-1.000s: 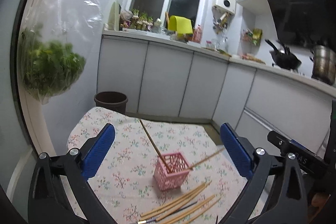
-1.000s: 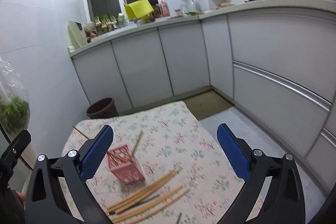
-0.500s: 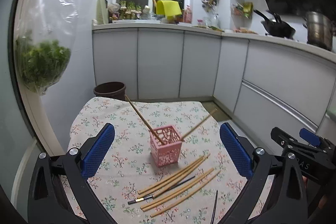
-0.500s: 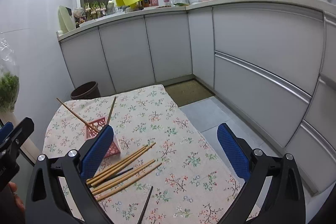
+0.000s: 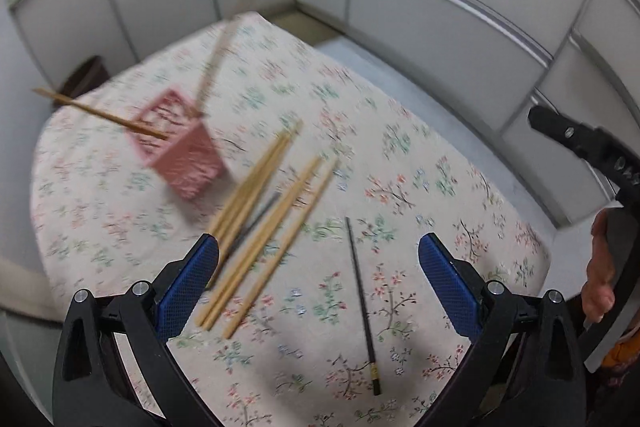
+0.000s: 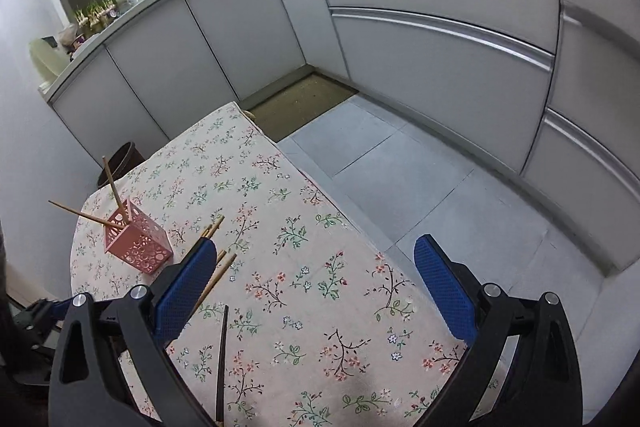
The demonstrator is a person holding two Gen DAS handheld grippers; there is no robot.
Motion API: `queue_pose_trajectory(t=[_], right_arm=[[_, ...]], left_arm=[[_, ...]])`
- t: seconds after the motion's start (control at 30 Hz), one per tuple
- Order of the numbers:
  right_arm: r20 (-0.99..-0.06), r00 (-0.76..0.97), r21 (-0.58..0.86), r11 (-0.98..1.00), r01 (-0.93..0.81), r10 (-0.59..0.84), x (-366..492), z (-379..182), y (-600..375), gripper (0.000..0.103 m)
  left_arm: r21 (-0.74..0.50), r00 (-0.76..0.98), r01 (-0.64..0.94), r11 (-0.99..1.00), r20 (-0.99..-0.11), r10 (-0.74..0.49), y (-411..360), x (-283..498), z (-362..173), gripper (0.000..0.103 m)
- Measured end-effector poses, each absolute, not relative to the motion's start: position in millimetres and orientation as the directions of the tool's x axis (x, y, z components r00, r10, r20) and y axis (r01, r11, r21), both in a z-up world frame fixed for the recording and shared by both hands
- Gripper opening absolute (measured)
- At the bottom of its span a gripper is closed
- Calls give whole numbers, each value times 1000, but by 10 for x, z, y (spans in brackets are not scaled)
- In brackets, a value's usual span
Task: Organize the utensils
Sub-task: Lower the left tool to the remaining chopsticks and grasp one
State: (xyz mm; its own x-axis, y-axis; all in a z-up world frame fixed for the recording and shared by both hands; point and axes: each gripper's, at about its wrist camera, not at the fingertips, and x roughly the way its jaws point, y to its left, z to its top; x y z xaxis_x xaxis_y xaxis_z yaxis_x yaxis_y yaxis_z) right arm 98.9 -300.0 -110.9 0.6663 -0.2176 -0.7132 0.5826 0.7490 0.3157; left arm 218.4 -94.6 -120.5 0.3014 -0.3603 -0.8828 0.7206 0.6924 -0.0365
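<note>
left hand-held gripper (image 5: 319, 269) agape, black chopstick (image 5: 361, 301) below

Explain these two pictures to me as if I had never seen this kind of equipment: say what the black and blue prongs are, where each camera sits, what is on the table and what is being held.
There is no robot here. A person carries a hand-held gripper in each hand, and a fisheye camera on each one looks forward along its two blue-padded black fingers. One picture comes from the left hand-held gripper, the other from the right hand-held gripper. Both stand open and hold nothing.

Below them is a table under a floral cloth. On it stands a pink perforated plastic holder with two wooden chopsticks leaning out of it. Beside it lies a loose bundle of light wooden chopsticks, and apart from them a single dark chopstick. The left picture is blurred. White kitchen cabinets stand behind.
</note>
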Motion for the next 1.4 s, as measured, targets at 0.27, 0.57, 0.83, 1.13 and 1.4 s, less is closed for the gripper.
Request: queue_pose_trajectory(t=[0.27,0.57,0.83,1.13,1.4], right_arm=[[-732,625,306,689,657,-270,928,-1184,-3209,96],[-776,603,372,636,676,-186,958,-1287,-3405,96],[-794,590,381,633,674,-150,1019,-1331,-3432,96],[-812,572,398,608,687,-115,1038,-1404,-3506,96],[-819,564,400,605,689,-101,1060,-1444,-3530,96]], left_arm=[[47,226,833,551,-938,-262,-1548,2271,-1577,86],[141,207,886,442,-973,-105,-2009,2451,-1957,57],[80,97,908,411,-995,-20,-2210,2712,-2189,39],[37,43,896,443,-999,-4,-2210,2889,-2338,33],[41,36,897,441,-999,20,-2244,3044,-2450,36]])
